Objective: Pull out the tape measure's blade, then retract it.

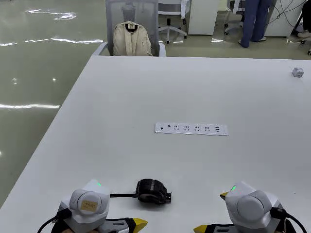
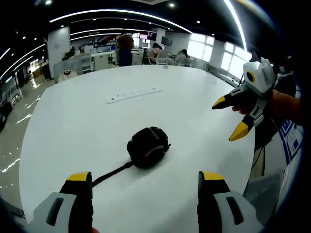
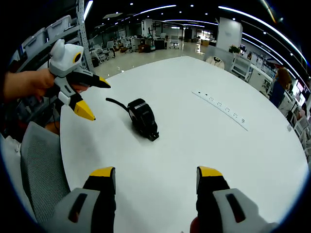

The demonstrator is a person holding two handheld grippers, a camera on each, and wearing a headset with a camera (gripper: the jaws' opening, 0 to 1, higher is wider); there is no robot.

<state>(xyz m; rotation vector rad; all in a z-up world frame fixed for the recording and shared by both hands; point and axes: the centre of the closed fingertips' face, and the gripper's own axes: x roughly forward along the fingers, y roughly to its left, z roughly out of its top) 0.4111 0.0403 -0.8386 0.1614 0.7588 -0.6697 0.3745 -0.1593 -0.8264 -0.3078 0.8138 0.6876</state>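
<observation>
Black tape measure (image 1: pixel 153 191) with a rounded case lies on the near part of the wide white table (image 1: pixel 121 97), between the two grippers and touching neither of them. Its blade is not yet drawn out. A thin black strap (image 1: pixel 121 195) runs from the case to the left, toward the left gripper (image 1: pixel 139 223).

In the head view the grey-white bodies of both tools sit at the near edge, the right gripper (image 1: pixel 211 212) well apart from the tape measure. This view does not show the jaws fully.

The left gripper view looks along its own yellow-tipped jaws, which stand wide apart with nothing between them. The tape measure (image 2: pixel 148 147) is just beyond them, and the strap (image 2: pixel 109 174) comes toward the left jaw. At the right of this view the right gripper (image 2: pixel 226 121) is in the air, held by a hand (image 2: pixel 286 107), its jaws spread.

The right gripper view shows its own jaws wide as well, holding nothing, with the tape measure (image 3: pixel 142 118) farther away. Here the left gripper (image 3: pixel 96 100) is seen from the front, jaws parted, in a hand (image 3: pixel 29 85), and a grey mesh chair back (image 3: pixel 41 170) is near the table's edge.

A long white power strip (image 1: pixel 191 128) lies farther out on the table. The head view alone shows a small crumpled grey object (image 1: pixel 298 72) at the far right and a grey chair with a cream backpack (image 1: pixel 131 40) beyond the far edge.
</observation>
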